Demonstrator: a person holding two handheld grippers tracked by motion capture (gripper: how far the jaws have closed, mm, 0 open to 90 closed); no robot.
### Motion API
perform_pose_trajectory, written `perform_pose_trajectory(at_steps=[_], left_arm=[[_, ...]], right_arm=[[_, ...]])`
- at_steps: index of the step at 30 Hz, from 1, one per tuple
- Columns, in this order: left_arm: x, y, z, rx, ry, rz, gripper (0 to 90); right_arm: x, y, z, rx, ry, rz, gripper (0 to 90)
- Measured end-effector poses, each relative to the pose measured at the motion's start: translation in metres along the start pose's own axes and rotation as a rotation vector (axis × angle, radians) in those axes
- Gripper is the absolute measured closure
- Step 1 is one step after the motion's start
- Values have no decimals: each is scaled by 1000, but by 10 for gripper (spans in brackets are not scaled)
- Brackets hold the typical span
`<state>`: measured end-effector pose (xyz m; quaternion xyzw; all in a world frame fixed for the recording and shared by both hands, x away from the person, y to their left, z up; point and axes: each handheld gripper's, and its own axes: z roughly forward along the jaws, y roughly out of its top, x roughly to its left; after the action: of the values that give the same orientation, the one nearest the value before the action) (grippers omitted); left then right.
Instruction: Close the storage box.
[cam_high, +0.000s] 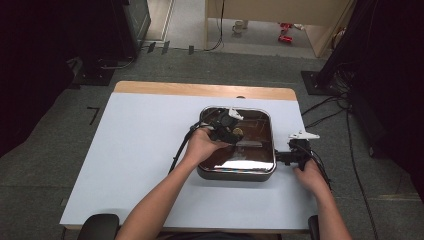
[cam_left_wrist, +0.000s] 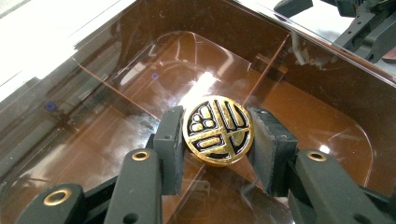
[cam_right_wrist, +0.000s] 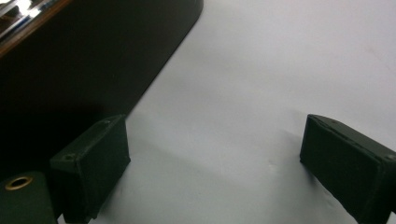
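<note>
Gold and black medallion is clamped between our left gripper pads inside the brown box; our right gripper stands wide, empty, beside it.

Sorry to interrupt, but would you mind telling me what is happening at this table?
A person works with two tools. The left hand-held gripper is shut on a round gold-and-black medallion, holding it over the inside of a dark brown box. The right hand-held gripper is open, resting on the white table beside the box.
</note>
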<state>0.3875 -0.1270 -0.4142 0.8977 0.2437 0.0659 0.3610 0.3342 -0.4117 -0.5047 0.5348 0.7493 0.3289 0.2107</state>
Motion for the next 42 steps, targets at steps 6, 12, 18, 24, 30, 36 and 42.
perform_pose_trajectory(at_steps=[6, 12, 18, 24, 30, 36, 42], left_arm=[[-1, -1, 0, 21, -10, -24, 593], [-1, -1, 1, 15, -12, -17, 591], [1, -2, 1, 2, -23, -14, 577], [8, -2, -8, -38, -39, -31, 470], [13, -3, -19, -60, -35, -52, 397], [17, -9, -31, -74, -60, -57, 339], [21, -20, -49, -121, -47, -88, 299]], right_arm=[[0, 0, 0, 0, 0, 0, 76], [0, 0, 0, 0, 0, -1, 76], [0, 0, 0, 0, 0, -1, 76], [0, 0, 0, 2, 1, 1, 76], [0, 0, 0, 2, 0, 2, 76], [0, 0, 0, 1, 0, 1, 76], [0, 0, 0, 1, 0, 1, 76]])
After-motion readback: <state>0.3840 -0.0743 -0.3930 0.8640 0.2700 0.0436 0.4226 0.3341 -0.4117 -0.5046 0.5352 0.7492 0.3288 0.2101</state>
